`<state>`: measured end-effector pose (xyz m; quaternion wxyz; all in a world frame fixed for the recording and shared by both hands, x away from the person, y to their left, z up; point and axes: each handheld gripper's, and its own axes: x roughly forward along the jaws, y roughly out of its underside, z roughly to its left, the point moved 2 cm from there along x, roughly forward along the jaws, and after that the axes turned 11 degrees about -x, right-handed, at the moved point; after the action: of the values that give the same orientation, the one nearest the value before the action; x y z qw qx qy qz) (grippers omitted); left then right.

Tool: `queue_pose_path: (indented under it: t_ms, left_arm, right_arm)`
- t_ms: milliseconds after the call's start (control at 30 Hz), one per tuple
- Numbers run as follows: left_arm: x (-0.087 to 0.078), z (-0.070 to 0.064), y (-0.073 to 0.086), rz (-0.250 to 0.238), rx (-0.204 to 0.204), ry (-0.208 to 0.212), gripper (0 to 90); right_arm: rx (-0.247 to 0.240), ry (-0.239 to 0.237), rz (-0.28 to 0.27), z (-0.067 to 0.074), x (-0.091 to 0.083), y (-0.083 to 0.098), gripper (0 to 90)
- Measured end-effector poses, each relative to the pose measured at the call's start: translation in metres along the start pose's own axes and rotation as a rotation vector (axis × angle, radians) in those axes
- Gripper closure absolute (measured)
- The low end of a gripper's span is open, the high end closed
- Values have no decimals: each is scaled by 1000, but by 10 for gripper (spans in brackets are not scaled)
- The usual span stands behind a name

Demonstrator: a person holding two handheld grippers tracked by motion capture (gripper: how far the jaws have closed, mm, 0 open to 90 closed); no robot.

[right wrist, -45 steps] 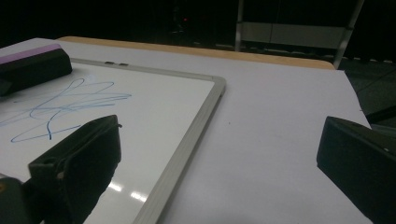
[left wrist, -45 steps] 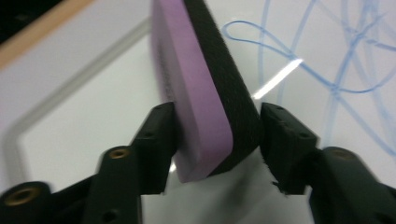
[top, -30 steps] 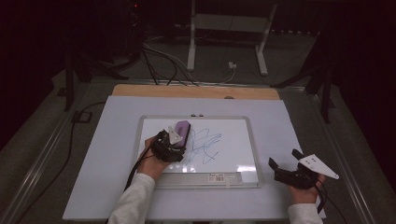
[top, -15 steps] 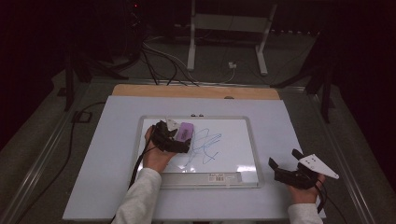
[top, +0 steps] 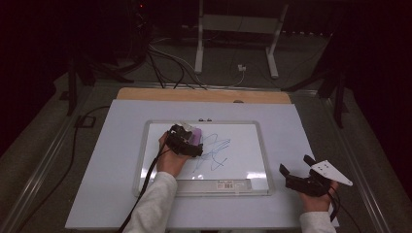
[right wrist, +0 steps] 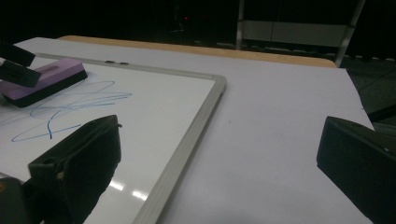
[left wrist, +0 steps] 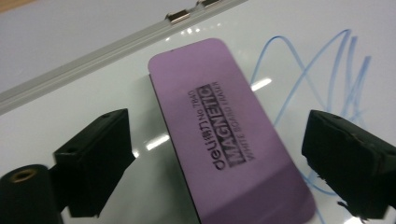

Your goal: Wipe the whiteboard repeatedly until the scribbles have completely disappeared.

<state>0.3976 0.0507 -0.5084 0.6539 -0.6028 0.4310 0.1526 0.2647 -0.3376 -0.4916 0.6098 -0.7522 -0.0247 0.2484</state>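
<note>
Purple eraser (left wrist: 224, 135) flat on whiteboard (left wrist: 93, 135), black print on top; left hand-held gripper (left wrist: 219, 154) jaws spread, just narrowing, untouching.

High view looks down; both gripper views sit close, sharing the whiteboard (top: 243, 145).

A white table cover (top: 121, 160) overlaps a wooden tabletop (top: 145, 93); cables (top: 165, 68) trail behind.
</note>
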Motion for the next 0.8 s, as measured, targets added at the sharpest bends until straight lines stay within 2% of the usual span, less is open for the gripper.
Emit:
queue_pose_path:
  t_ms: [233,300,467,667,800]
  left_arm:
    - [9,4,-1,33,-52,0,200]
    - [10,4,-1,36,-55,0,243]
    - [9,3,-1,50,-36,21,410]
    - [8,5,-2,77,-15,21,418]
    - [4,6,0,99,21,21,419]
  right_arm:
    - [2,-1,2,0,0,0,1]
    - [1,0,1,0,0,0,1]
    - [4,2,1,-1,-1,0,1]
    - [3,2,2,-1,-1,0,1]
    - [4,4,1,-1,-1,0,1]
